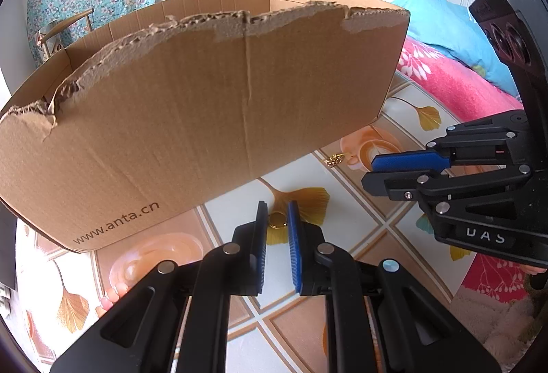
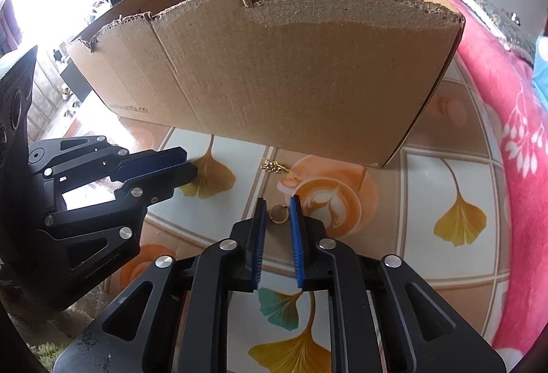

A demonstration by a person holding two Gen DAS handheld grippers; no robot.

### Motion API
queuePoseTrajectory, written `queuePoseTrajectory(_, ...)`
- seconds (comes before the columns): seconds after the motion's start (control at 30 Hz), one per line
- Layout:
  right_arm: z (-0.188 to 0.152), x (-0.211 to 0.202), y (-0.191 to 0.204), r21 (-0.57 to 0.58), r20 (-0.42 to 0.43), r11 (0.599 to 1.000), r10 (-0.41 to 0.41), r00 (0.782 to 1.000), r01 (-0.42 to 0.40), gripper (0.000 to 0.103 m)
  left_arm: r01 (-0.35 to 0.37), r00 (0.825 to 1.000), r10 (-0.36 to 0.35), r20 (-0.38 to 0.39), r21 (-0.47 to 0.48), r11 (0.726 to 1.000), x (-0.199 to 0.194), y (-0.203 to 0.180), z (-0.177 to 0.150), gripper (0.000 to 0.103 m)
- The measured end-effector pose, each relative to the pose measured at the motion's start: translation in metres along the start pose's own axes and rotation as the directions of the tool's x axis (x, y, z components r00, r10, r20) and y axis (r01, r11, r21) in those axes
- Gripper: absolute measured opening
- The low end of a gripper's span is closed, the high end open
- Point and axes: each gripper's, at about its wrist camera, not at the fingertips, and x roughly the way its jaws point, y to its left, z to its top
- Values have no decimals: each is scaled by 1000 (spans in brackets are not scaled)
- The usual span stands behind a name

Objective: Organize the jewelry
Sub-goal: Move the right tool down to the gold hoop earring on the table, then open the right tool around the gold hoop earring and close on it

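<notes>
In the left wrist view my left gripper [image 1: 277, 206] has a gold ring [image 1: 277, 221] between its blue pads, and both pads touch it just above the tablecloth. The right wrist view shows my right gripper [image 2: 278, 201] straddling a second gold ring [image 2: 279, 213], with a thin gap on each side, so the pads are not pressing it. A small gold chain [image 2: 273, 166] lies on the cloth just beyond, near the foot of the box; it is also in the left view as the chain [image 1: 335, 160]. Each gripper appears in the other's view: right gripper [image 1: 368, 172], left gripper [image 2: 191, 167].
A large open cardboard box [image 1: 205, 99] with a torn top edge stands close ahead, box [image 2: 291, 71]. The table carries a cloth printed with ginkgo leaves and coffee cups [image 2: 428, 174]. A pink flowered blanket [image 2: 513, 133] lies along the right. A person's fingertips [image 1: 109, 297] show low on the left.
</notes>
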Motion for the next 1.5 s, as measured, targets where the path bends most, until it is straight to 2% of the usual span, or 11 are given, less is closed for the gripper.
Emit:
queuePoseTrajectory(0.07,0,-1,1,0,-1,1000,9,1000,-9,22,0,1000,0,0,-1,1000,0,0,0,12)
queuePoseTrajectory(0.4,-4,-2,14,-43,10,999,-26,1000,27,22,0,1000,0,0,0,1000,0,0,0,12)
queuePoseTrajectory(0.93,-13,-3,25,-55,23,997,-44,999,45,10,-3,1000,3,3,-1,1000,0,0,0,12)
queuePoseTrajectory(1.3,-11,-4,11,-36,29,999,-19,999,20,7,-10,1000,10,7,9,1000,0,-3,1,12)
queuePoseTrajectory(1.37,-11,-5,10,-36,31,999,-13,999,14,1,-10,1000,10,6,10,1000,1,-2,1,12)
queuePoseTrajectory(1.5,-10,-6,9,-33,26,999,-7,1000,8,1,-8,1000,8,6,10,1000,0,-2,0,12)
